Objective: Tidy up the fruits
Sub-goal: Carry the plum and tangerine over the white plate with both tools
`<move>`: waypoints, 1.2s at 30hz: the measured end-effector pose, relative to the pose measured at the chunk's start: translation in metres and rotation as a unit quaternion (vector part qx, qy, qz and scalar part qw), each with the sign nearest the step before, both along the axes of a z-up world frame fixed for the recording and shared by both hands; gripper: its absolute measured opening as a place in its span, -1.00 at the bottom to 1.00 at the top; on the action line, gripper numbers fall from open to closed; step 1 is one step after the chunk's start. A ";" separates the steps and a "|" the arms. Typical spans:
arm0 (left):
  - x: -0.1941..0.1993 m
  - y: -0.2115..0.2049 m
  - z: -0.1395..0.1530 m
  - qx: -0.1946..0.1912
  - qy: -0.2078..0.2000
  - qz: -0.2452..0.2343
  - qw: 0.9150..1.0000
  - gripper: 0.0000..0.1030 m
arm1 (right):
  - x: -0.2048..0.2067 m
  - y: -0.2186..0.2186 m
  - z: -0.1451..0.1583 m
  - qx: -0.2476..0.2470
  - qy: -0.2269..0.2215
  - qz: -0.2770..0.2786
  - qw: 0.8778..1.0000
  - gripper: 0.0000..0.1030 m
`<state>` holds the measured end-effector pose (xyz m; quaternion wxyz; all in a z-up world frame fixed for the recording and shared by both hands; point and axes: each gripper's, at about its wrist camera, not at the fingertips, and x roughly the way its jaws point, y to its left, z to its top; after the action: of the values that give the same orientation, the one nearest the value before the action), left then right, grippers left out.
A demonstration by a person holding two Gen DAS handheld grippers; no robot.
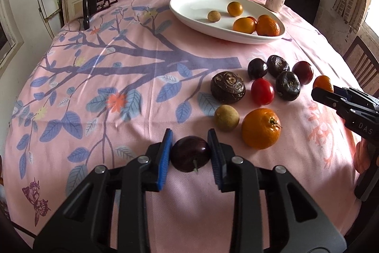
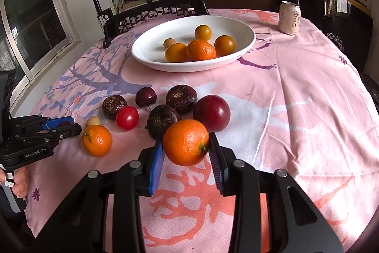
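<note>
Left gripper (image 1: 190,155): reached low and level over the tablecloth (image 1: 118,129), pads clamped on a dark plum (image 1: 191,154).
Right gripper (image 2: 186,153): raised, clasping a tangerine (image 2: 186,142).
White dish (image 2: 241,49): beyond, holding oranges.

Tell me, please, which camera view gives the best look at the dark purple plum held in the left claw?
The left wrist view: the dark purple plum sits close and central between the left claw's blue pads, stem visible. In the right wrist view, the left claw appears small at the left edge, and only a dark sliver of plum shows between its fingers.
</note>
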<state>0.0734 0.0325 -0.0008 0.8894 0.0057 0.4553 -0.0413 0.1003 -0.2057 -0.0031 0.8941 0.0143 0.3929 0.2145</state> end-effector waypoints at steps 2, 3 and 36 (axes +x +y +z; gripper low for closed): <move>-0.001 -0.002 0.006 0.000 -0.008 -0.003 1.000 -0.41 | -0.001 -0.001 0.002 0.003 -0.008 -0.004 1.000 -0.28; -0.001 -0.004 0.008 0.002 -0.011 -0.006 1.000 -0.41 | -0.002 -0.001 0.004 0.006 -0.015 -0.005 1.000 -0.28; 0.221 -0.027 0.031 0.003 -0.019 0.091 0.996 -0.19 | 0.124 0.087 0.033 -0.085 -0.099 -0.017 0.991 -0.17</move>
<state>0.2939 0.0055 0.0302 0.8979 -0.0324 0.4370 0.0415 0.2245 -0.1187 0.0303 0.9301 -0.0761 0.3187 0.1658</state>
